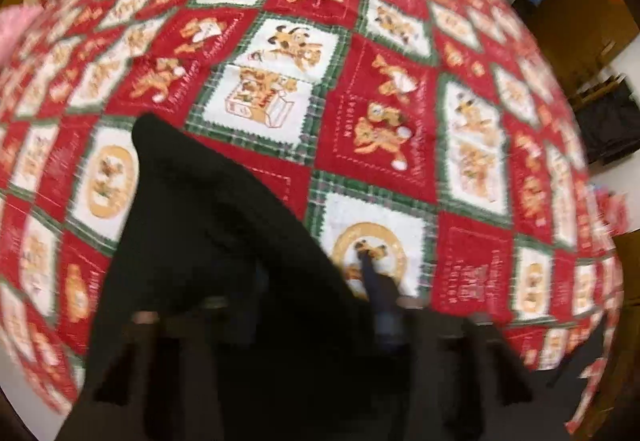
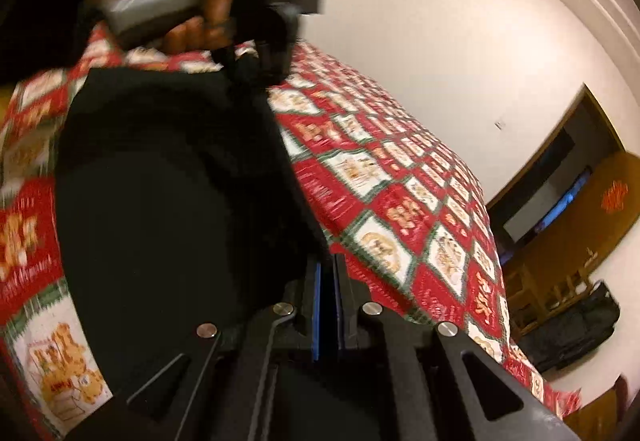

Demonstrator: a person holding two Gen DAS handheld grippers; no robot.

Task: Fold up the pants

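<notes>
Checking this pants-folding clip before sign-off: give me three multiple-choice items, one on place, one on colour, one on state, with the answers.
1. The pants are:
A. on a bare wooden floor
B. over the patterned bed cover
C. in a basket

2. The pants' colour:
A. black
B. white
C. pink

3. The right gripper is:
A. wide open
B. out of view
C. shut

Answers: B, the red, white and green cover lies around and under the cloth; A, the fabric is black in both views; C, the blue pads sit nearly together at the cloth's edge.
</notes>
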